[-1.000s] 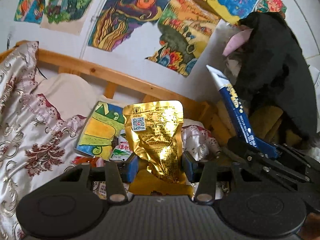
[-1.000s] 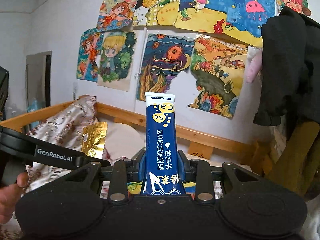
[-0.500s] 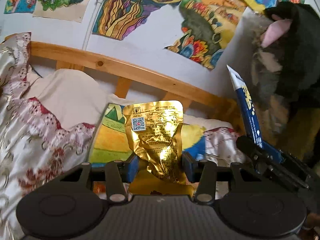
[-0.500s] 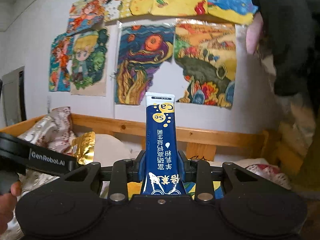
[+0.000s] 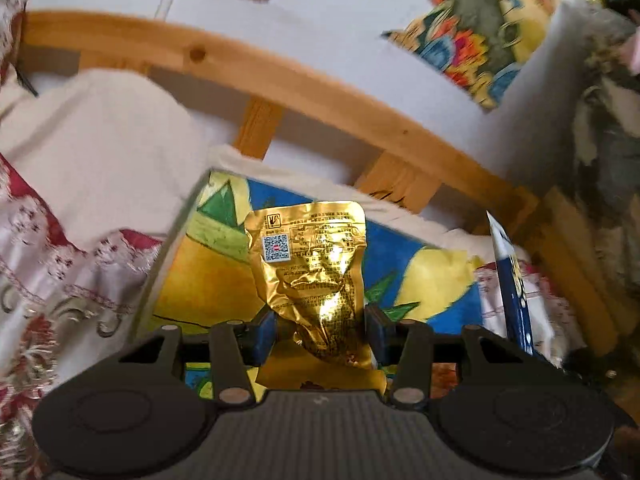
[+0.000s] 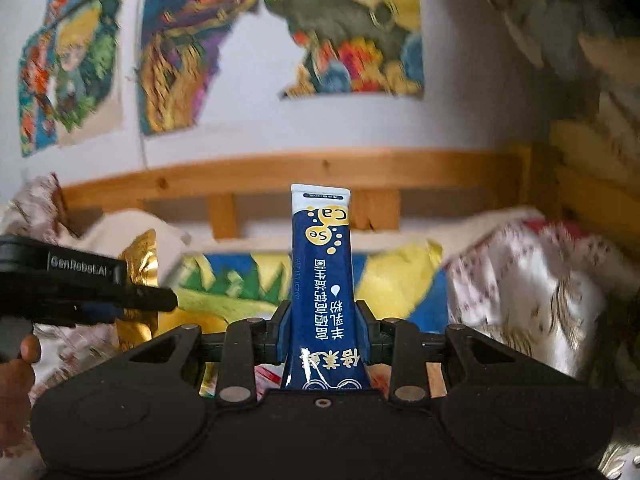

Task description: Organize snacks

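My left gripper [image 5: 320, 330] is shut on a crinkled gold foil snack pouch [image 5: 314, 276] with a QR code, held upright above the bed. My right gripper [image 6: 322, 328] is shut on a tall blue stick sachet [image 6: 322, 264] with white and yellow print, also upright. The blue sachet shows at the right of the left wrist view [image 5: 510, 280]. The gold pouch [image 6: 140, 264] and the left gripper's black body [image 6: 80, 280] show at the left of the right wrist view. A colourful painted sheet [image 5: 208, 280] lies on the bed beneath both.
A wooden bed rail [image 5: 320, 80] runs along the white wall behind. Floral bedding [image 5: 60, 280] lies left and a cream pillow [image 5: 100, 140] behind it. More floral cloth [image 6: 520, 280] lies right. Paintings [image 6: 180, 48] hang on the wall. Snack packets [image 6: 268, 374] peek under the right gripper.
Both grippers have tilted downward and moved toward the bed, so the wall paintings slid up and the painted sheet and rail fill more of the views. Both grips are unchanged.
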A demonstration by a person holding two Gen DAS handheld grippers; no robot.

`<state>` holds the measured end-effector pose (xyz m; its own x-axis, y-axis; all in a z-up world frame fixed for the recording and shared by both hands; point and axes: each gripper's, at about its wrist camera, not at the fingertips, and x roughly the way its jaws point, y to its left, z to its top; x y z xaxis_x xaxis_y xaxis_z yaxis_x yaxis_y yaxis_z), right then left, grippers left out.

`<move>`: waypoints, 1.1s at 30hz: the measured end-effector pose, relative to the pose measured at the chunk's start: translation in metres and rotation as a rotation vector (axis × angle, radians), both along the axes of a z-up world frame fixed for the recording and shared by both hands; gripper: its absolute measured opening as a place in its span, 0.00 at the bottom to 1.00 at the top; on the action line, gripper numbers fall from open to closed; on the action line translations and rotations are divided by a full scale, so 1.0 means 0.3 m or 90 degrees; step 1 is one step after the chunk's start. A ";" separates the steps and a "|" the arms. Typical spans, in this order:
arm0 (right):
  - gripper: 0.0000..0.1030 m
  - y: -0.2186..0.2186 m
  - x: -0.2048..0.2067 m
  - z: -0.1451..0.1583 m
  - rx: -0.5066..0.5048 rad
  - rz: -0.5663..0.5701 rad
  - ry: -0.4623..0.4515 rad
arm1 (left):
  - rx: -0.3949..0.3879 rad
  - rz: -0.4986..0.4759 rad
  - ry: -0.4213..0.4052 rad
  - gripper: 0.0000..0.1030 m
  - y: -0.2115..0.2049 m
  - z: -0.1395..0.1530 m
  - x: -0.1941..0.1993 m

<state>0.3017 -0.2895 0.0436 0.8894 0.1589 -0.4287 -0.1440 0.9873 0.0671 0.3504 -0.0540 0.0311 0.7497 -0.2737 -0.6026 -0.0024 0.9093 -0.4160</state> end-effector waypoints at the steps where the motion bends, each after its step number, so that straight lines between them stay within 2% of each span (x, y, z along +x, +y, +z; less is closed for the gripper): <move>1: 0.33 -0.003 0.013 -0.020 0.001 -0.002 0.010 | 0.001 0.004 0.007 0.49 -0.002 -0.020 0.016; 8: 0.33 0.010 0.073 -0.154 0.002 0.000 0.079 | 0.045 0.006 0.051 0.49 -0.033 -0.121 0.069; 14: 0.36 0.010 0.089 -0.184 -0.007 0.000 0.099 | 0.083 0.011 0.085 0.50 -0.082 -0.168 0.082; 21: 0.39 0.003 0.087 -0.190 -0.002 0.006 0.103 | 0.095 0.063 0.125 0.70 -0.102 -0.188 0.080; 24: 0.52 0.002 0.076 -0.181 -0.003 0.005 0.094 | 0.111 0.075 0.121 0.80 -0.107 -0.169 0.060; 28: 0.66 -0.007 0.048 -0.155 -0.008 0.003 0.072 | 0.108 0.089 0.100 0.86 -0.096 -0.116 0.008; 33: 0.83 -0.029 -0.035 -0.066 -0.008 0.005 0.011 | 0.102 0.127 0.030 0.97 -0.064 -0.015 -0.116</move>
<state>0.2911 -0.2981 0.0239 0.8806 0.1608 -0.4457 -0.1513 0.9868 0.0571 0.3157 -0.0732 0.0266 0.7493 -0.0215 -0.6619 -0.2048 0.9430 -0.2624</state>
